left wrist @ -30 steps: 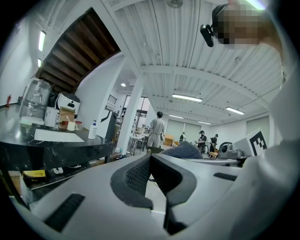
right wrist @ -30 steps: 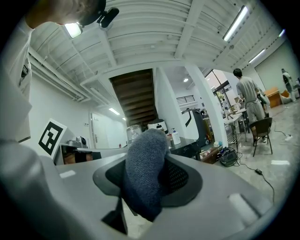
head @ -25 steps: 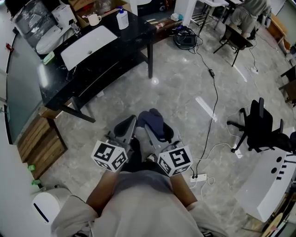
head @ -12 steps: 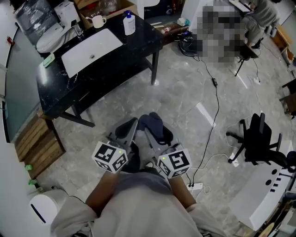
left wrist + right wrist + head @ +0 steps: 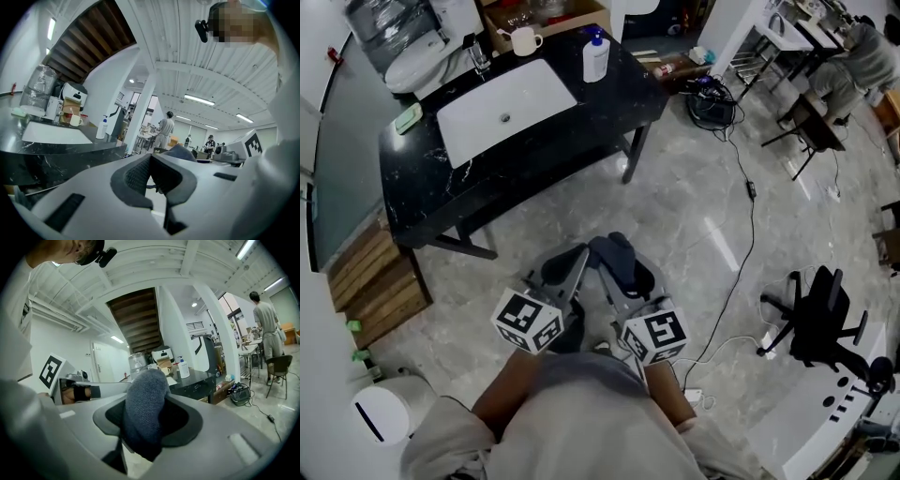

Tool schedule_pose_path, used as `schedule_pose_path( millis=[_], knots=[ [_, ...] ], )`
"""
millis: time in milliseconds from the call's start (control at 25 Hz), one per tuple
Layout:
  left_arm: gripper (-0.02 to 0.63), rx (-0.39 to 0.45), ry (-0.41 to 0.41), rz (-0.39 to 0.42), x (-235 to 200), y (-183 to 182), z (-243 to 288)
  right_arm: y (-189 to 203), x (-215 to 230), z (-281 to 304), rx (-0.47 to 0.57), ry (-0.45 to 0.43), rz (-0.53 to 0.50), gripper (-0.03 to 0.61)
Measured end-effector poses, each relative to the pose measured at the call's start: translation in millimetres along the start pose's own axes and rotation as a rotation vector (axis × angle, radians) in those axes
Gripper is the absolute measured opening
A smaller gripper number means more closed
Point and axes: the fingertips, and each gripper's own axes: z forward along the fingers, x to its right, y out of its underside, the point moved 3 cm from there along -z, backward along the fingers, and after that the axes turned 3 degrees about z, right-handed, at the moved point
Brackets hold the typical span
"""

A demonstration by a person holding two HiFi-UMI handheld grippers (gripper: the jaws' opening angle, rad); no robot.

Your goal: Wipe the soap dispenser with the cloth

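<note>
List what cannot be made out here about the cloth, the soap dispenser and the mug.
Soap dispenser: its label is too small to read in every view.
Cloth: its lower end is hidden between the jaws in the right gripper view.
Mug: too small in the head view to tell whether it holds anything.

The soap dispenser (image 5: 595,56) — a white bottle with a blue pump — stands upright near the right end of the black desk (image 5: 623,94), just beside the white sink (image 5: 511,108). The cloth (image 5: 144,399), dark blue-grey and coarse-textured, is bunched into a rounded wad — pinched in the right tongs (image 5: 149,423), well apart from the bottle.
</note>
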Motion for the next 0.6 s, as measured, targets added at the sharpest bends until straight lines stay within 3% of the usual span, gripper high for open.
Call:
schedule_pose_path(
  millis=[600],
  knots=[
    [0.006,0.043,-0.028,-0.048,-103.3,-38.1,24.3,-34.8,0.7,118.4,-0.057,-0.045,-0.067,0.169]
  ],
)
